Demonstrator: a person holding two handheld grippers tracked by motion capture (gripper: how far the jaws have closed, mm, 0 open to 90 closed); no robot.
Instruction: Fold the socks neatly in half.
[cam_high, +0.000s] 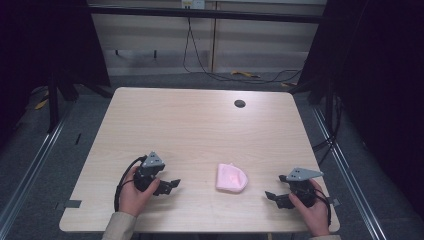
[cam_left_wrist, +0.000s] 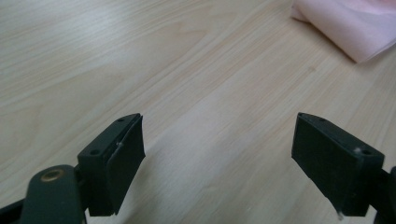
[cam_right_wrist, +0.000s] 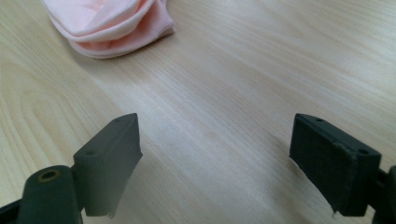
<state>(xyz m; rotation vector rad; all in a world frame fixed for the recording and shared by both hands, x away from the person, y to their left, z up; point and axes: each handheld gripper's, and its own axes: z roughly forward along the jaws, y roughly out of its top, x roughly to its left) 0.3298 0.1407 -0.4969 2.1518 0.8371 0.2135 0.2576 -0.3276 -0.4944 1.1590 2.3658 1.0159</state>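
Observation:
A folded pink cloth lies on the light wooden table, near the front edge and between my two hands. My left gripper rests low to the left of it, jaws wide apart and pointing at it, nothing between them. In the left gripper view the pink cloth sits at the top right, well beyond the open gripper. My right gripper is to the cloth's right, also open and empty. The right gripper view has the cloth at the top left, ahead of the open gripper.
A small dark round hole sits in the table at the back right. Black cables hang and trail over the floor behind the table. Dark frame posts stand to either side.

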